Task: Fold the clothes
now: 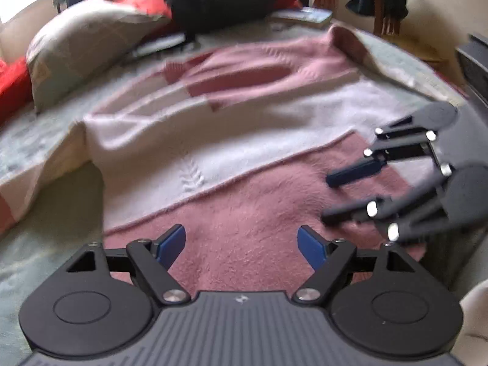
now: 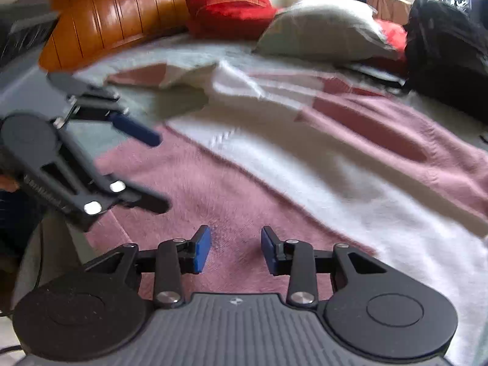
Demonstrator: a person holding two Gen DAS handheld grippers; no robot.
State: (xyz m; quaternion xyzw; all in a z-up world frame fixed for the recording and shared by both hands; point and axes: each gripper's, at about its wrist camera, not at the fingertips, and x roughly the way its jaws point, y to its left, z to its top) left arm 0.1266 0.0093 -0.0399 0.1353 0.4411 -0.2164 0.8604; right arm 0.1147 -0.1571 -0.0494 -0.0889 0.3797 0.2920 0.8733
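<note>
While no writing reads clearly, the left tool [image 1: 242,247] and right tool [image 2: 235,249] hover released over the pink-and-white sweater [image 1: 244,158].

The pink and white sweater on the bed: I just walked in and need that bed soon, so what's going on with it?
A person is holding two grippers over the pink and white sweater, which lies spread out on the bed. The left gripper and the right gripper are both open, holding nothing, over the pink hem nearest the person. No fold shows at that hem, so the folding looks barely begun. Pillows and a black bag sit at the far side.
</note>
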